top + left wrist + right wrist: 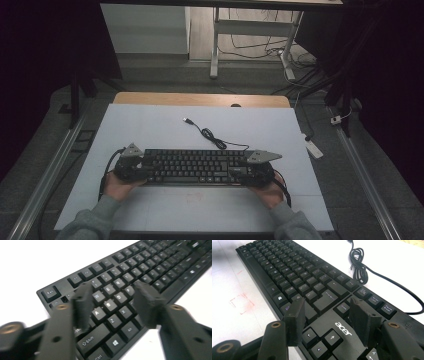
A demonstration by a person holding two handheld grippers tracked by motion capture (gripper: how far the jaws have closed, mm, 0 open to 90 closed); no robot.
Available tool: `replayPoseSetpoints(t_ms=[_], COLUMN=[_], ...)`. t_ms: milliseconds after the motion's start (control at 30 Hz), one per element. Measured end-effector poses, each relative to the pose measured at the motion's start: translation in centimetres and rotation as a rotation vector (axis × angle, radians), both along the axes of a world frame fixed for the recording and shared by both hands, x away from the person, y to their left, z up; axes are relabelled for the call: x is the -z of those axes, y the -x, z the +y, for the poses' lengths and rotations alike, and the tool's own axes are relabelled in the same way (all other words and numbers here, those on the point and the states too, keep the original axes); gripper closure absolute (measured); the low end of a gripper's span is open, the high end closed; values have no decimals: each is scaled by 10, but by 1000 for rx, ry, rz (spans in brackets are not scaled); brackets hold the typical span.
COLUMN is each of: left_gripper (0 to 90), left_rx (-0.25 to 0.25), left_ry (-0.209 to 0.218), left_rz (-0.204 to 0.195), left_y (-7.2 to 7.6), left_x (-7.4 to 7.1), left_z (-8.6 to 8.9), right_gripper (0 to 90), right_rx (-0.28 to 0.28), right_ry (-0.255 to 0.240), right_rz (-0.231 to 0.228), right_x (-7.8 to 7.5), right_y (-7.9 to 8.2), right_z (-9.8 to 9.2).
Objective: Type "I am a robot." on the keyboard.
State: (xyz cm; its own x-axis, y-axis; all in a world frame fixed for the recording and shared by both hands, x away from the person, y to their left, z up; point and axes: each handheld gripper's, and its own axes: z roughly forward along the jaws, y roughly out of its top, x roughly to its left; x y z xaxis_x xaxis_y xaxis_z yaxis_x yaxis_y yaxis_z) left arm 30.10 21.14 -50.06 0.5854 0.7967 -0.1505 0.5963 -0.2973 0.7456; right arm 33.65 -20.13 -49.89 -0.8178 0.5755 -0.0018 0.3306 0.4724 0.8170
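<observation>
Black and wired, the Acer keyboard lies flat on the white table, near my edge of it, its cable coiling away behind toward the far side. I see my left gripper at the keyboard's left end and my right gripper at its right end, a hand behind each. From the left gripper view, its jaws stand spread over the letter keys around W, S and X; no earlier picture lets me say more, and they pinch nothing. From the right gripper view, its jaws stand spread above the arrow keys and the logo, also gripping nothing. A faint red square marks the table beside the keyboard's front edge.
</observation>
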Motion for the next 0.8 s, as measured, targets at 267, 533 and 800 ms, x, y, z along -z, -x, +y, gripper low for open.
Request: replayPoseSetpoints(t_ms=[267, 533, 800], left_gripper=[314, 302, 299], left_rx=[18, 30, 25], left_ry=[27, 33, 23], left_rz=[-12, 0, 12], left_y=[6, 6, 5], left_x=[-8, -8, -6], left_z=[1, 0, -1], right_gripper=[470, 463, 462], right_rx=[3, 2, 2], right_ry=[-1, -3, -3], right_rz=[-2, -3, -3], right_x=[-1, 0, 0], right_y=[1, 0, 1], right_z=[0, 0, 0])
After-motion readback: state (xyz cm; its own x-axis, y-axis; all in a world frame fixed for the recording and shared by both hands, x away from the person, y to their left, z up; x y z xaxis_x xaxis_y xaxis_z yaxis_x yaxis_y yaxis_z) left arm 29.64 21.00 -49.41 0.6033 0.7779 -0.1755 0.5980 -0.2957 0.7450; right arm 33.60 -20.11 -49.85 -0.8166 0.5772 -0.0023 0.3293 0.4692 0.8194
